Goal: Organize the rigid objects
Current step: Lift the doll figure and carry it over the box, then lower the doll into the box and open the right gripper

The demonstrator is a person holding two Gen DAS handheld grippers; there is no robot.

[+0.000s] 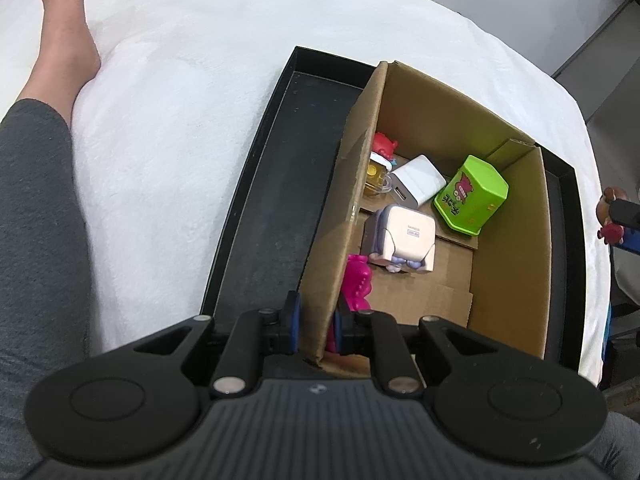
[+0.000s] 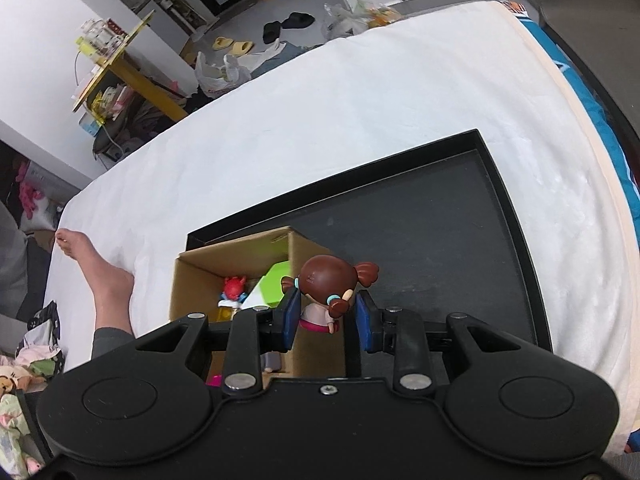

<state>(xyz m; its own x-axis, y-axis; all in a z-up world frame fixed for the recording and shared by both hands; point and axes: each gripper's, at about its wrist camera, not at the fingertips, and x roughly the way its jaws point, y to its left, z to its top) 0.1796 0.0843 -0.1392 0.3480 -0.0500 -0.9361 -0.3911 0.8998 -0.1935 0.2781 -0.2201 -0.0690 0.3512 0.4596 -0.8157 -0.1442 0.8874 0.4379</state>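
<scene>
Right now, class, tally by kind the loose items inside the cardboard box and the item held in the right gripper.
Toy figures in the cardboard box: 3 (red figure, pink toy, white cube-shaped figure)
Chargers: 1 (white charger)
Tins: 1 (green tin)
Figures held in the right gripper: 1 (brown-haired doll)
Total: 6

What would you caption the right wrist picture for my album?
Right tool holds a brown-haired doll above the cardboard box on a black tray.

Bright even indoor light, soft shadows, sharp focus, strong fisheye edge curvature.
</scene>
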